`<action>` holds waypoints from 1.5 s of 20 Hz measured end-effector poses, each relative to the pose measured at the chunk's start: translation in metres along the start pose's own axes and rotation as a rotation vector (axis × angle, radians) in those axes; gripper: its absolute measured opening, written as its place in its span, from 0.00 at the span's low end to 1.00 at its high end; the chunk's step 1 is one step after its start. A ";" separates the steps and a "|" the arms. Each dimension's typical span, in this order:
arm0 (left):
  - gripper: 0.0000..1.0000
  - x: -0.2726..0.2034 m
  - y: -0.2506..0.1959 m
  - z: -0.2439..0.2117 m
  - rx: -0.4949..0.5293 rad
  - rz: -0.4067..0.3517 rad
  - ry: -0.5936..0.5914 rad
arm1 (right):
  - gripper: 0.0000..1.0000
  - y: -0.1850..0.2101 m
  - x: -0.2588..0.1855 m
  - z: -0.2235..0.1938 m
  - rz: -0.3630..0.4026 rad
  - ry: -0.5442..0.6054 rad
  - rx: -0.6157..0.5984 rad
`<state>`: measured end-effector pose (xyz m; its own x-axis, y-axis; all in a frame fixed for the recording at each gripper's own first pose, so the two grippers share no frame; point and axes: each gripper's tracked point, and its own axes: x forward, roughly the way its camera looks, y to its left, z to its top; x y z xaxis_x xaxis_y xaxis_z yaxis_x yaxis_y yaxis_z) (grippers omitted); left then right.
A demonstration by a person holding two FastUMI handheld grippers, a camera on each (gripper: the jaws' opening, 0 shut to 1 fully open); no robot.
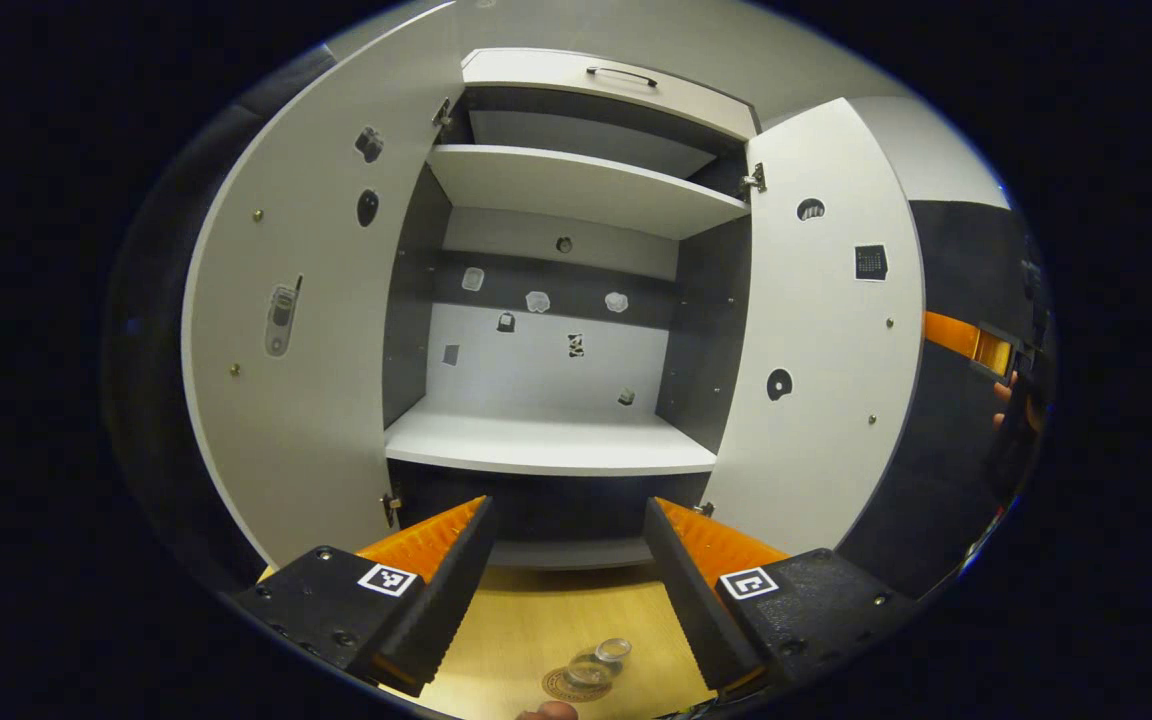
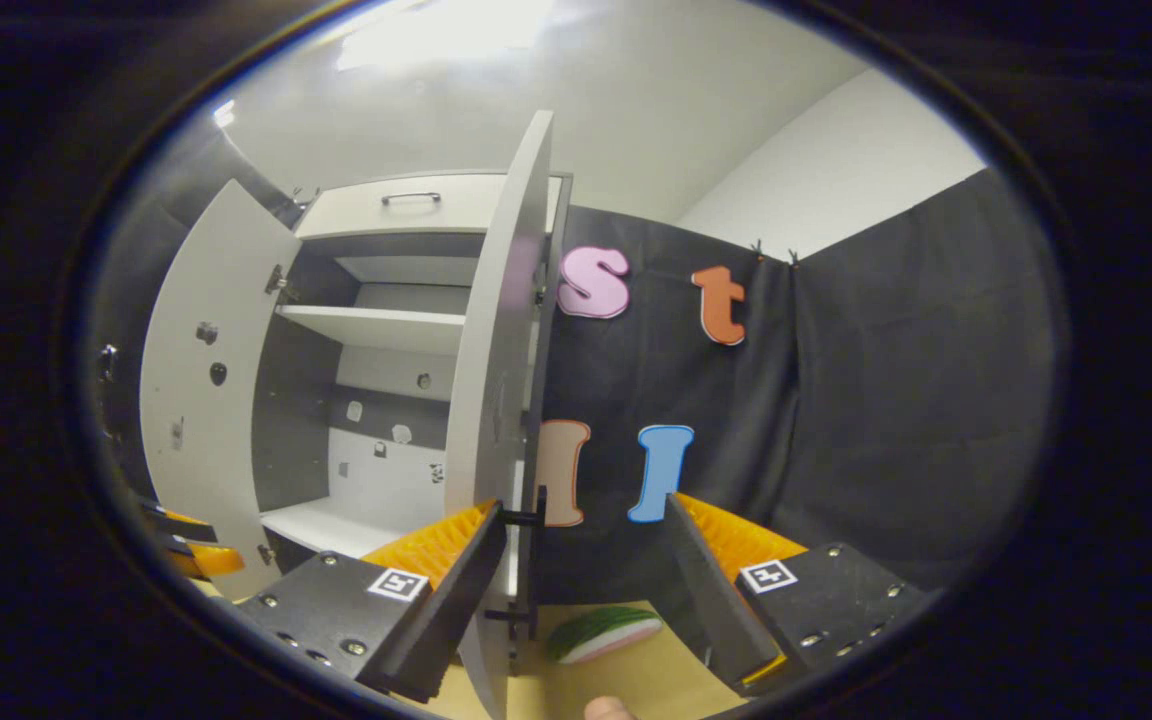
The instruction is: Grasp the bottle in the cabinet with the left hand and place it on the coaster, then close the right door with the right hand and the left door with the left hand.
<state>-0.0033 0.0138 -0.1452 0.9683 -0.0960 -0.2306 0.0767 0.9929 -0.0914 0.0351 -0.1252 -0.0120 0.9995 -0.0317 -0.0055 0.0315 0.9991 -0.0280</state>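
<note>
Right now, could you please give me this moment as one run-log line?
clear glass bottle: on round coaster | white cabinet doors: right door, left door open | left gripper: open | right gripper: open, near right door

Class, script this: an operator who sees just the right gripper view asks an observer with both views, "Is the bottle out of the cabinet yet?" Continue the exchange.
Observer: Yes. In the left gripper view the bottle sits on the coaster, on the table in front of the cabinet.
Operator: Is the left gripper free?
Observer: Yes. The left gripper has its jaws apart with nothing between them.
</note>
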 end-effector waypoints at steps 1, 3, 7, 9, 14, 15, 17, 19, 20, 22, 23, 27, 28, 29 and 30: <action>0.94 -0.003 0.004 0.002 0.005 0.010 -0.004 | 1.00 0.006 0.002 0.000 0.034 0.006 0.015; 0.94 -0.010 0.009 0.003 0.006 0.031 -0.008 | 0.98 0.023 0.005 -0.002 0.099 0.019 0.051; 0.94 -0.021 0.017 0.005 -0.020 0.067 -0.018 | 1.00 0.063 0.014 -0.002 0.201 0.029 0.081; 0.94 -0.028 0.026 0.005 -0.016 0.092 -0.022 | 1.00 0.078 0.022 -0.004 0.218 0.032 0.068; 0.94 -0.050 0.047 0.004 -0.016 0.154 -0.019 | 0.93 0.103 0.038 -0.014 0.258 0.059 0.093; 0.94 -0.051 0.051 0.005 -0.016 0.168 -0.022 | 0.98 0.105 0.041 -0.013 0.267 0.061 0.104; 0.95 -0.058 0.060 0.006 -0.019 0.193 -0.027 | 1.00 0.117 0.048 -0.014 0.284 0.066 0.111; 0.94 -0.062 0.069 0.008 -0.023 0.216 -0.031 | 0.93 0.129 0.052 -0.016 0.284 0.067 0.106; 0.94 -0.066 0.073 0.009 -0.022 0.229 -0.035 | 0.94 0.134 0.057 -0.016 0.289 0.067 0.102; 0.94 -0.072 0.084 0.013 -0.021 0.258 -0.043 | 1.00 0.146 0.064 -0.018 0.298 0.072 0.101; 0.94 -0.075 0.089 0.014 -0.021 0.272 -0.049 | 1.00 0.152 0.069 -0.019 0.302 0.074 0.102; 0.94 -0.089 0.114 0.020 -0.015 0.339 -0.065 | 1.00 0.172 0.085 -0.024 0.312 0.090 0.133; 0.94 -0.094 0.122 0.022 -0.013 0.359 -0.069 | 1.00 0.177 0.089 -0.025 0.312 0.093 0.139; 0.94 -0.099 0.129 0.024 -0.013 0.378 -0.073 | 1.00 0.182 0.093 -0.026 0.312 0.093 0.140; 0.94 -0.105 0.135 0.024 -0.013 0.398 -0.076 | 1.00 0.187 0.096 -0.027 0.311 0.093 0.139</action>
<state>-0.0888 0.1597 -0.1104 0.9365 0.3022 -0.1778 -0.3108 0.9502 -0.0220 0.1369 0.0575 -0.0445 0.9567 0.2787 -0.0841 -0.2673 0.9554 0.1254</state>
